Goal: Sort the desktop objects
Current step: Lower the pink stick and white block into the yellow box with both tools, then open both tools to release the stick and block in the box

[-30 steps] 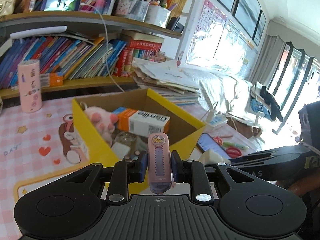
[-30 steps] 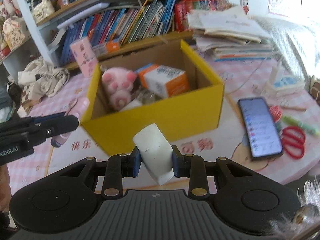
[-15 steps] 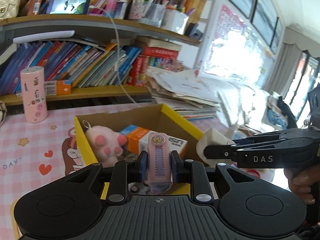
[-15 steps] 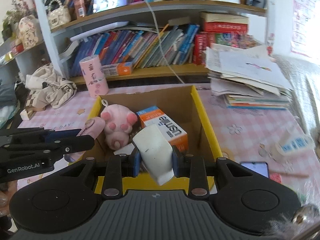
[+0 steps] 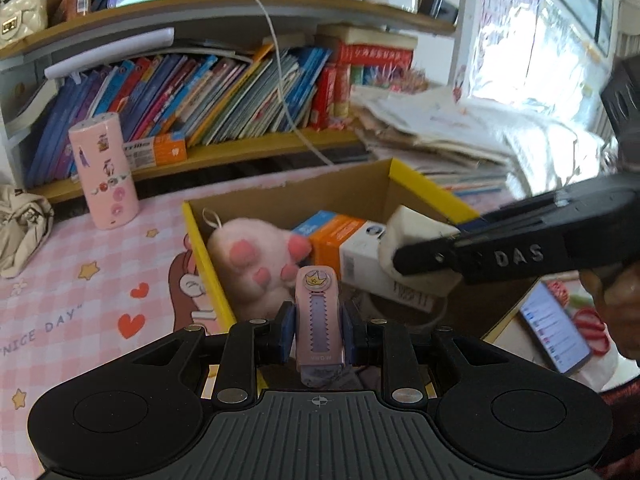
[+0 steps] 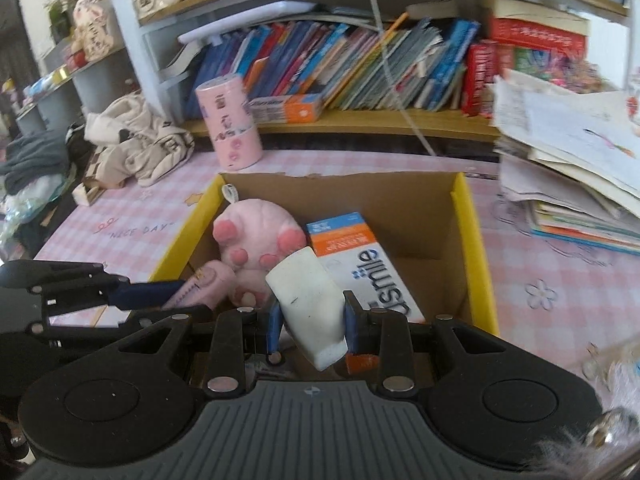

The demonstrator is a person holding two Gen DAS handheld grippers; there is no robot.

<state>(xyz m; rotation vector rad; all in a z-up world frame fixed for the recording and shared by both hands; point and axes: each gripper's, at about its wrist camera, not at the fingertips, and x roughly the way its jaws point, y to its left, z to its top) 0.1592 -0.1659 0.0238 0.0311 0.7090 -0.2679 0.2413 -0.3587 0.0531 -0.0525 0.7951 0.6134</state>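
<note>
Pink checked desk (image 6: pixel 560 280) under crowded bookshelves carries a yellow cardboard box (image 6: pixel 468 216), centre frame. Left claw (image 5: pixel 317 336) is clamped shut on a pink clip-like item (image 5: pixel 318 312), and right claw (image 6: pixel 310 320) grips a white eraser-like block (image 6: pixel 310 300); both sit over the box, likely so each can drop in.

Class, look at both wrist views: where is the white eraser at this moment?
The white eraser is clamped in the right gripper, held over the yellow cardboard box, just above the toothpaste carton and right of the pink paw plush.

bookshelf (image 6: pixel 360 120): far beyond jaws | pink canister (image 5: pixel 105 172): ahead-left of jaws | paper stack (image 6: pixel 568 168): ahead-right | beige bag (image 6: pixel 136 144): far left
</note>
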